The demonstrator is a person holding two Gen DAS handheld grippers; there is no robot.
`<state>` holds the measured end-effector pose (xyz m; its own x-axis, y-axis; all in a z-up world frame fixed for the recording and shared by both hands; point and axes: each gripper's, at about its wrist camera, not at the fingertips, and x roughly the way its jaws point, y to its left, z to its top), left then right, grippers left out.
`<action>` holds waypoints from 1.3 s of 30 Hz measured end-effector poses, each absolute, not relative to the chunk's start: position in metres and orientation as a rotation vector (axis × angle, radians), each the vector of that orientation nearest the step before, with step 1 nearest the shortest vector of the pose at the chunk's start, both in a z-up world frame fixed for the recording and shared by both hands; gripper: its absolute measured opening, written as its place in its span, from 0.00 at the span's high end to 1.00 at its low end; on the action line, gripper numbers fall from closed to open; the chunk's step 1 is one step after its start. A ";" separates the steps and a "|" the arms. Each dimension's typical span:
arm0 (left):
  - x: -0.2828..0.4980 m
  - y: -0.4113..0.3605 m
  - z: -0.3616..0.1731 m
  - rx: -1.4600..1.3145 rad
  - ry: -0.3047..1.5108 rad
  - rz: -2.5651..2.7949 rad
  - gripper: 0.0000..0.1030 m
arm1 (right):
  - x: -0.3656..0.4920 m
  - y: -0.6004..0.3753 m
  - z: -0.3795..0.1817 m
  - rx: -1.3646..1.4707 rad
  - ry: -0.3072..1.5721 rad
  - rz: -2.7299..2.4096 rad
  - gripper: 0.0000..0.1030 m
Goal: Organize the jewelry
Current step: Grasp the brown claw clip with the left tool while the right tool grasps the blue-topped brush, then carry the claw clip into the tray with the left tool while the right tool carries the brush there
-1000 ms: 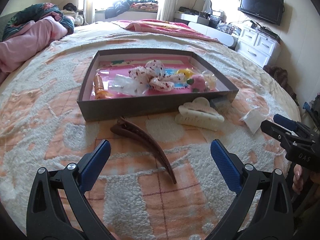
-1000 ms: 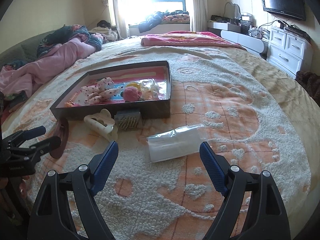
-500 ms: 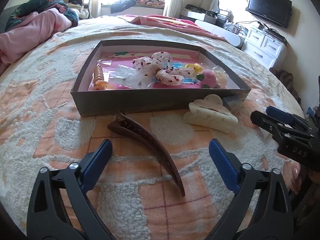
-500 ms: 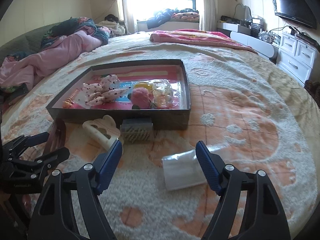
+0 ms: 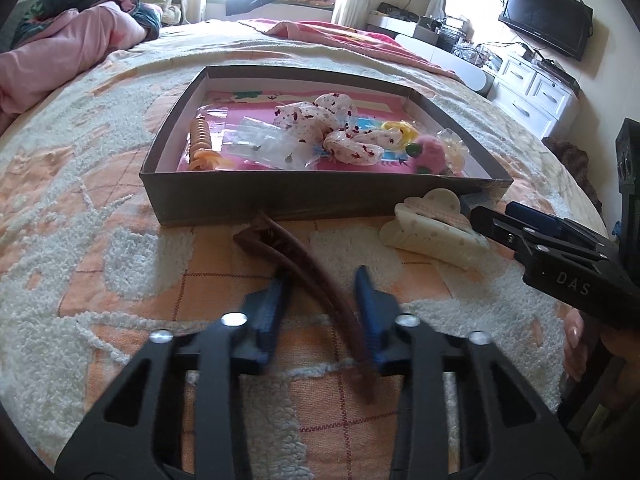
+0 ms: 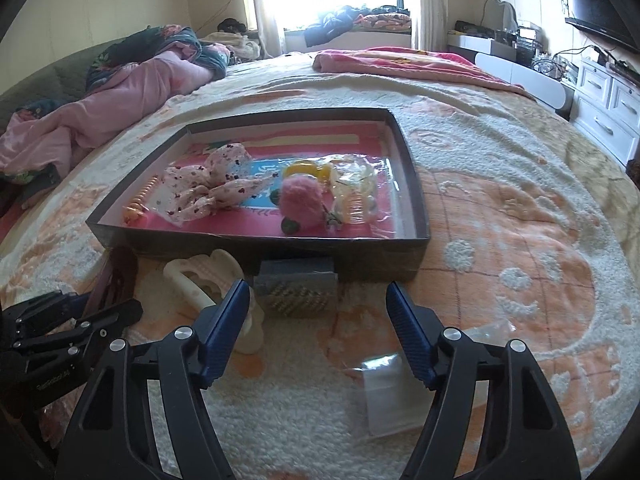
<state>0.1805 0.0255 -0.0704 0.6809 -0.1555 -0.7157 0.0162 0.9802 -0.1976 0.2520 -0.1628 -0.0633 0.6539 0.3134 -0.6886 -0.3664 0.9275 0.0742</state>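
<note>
Tray [image 5: 280,196] part-filled; L gripper [image 5: 322,294] closing round brown clip [image 5: 304,264], R gripper [image 6: 318,316] narrowing, empty; cream claw clip [image 5: 432,232], comb [image 6: 296,290], bag [image 6: 394,396] still outside.

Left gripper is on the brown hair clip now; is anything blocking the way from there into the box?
Only the box's near wall, which the brown hair clip must clear. The left gripper is closing with the clip between its pads. The cream claw clip lies off to the right, out of the path.
</note>
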 end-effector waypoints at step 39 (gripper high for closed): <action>0.157 0.005 -0.046 -0.134 0.763 -0.216 0.93 | 0.222 -0.187 -0.047 -0.011 0.759 0.402 0.58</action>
